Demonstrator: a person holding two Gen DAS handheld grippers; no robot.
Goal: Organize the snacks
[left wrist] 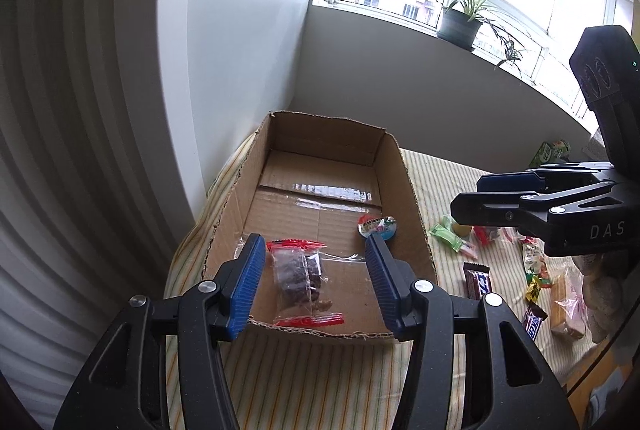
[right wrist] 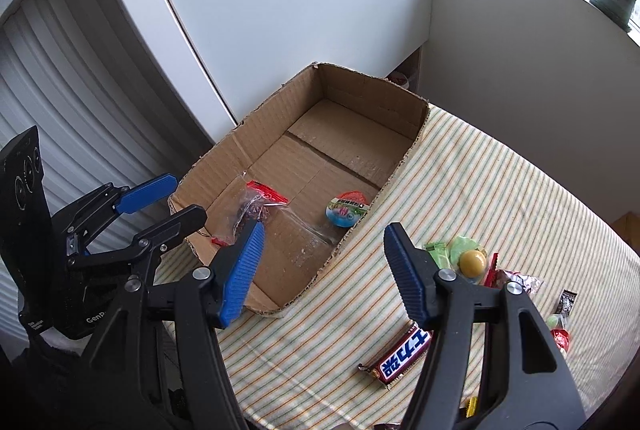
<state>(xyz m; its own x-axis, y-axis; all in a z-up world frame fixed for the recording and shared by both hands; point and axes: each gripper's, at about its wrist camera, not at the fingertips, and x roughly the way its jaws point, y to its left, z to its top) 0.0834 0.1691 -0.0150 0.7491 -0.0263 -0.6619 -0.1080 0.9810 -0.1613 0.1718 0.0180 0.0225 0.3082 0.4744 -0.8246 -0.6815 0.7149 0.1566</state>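
Left gripper (left wrist: 316,282) jaws wide apart, empty, hovering above box (left wrist: 394,166) near end, over clear packet (left wrist: 300,280) lying inside. Right gripper (right wrist: 324,270) also spread, empty, above striped cloth (right wrist: 500,190) beside box. Bar (right wrist: 400,358) near right fingers: likely light, stiffish, slick wrapper; best pinched across middle.

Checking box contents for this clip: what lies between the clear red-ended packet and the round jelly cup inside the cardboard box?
Only bare box floor and a strip of clear tape, between the packet and jelly cup in the cardboard box; the right wrist view shows it best.
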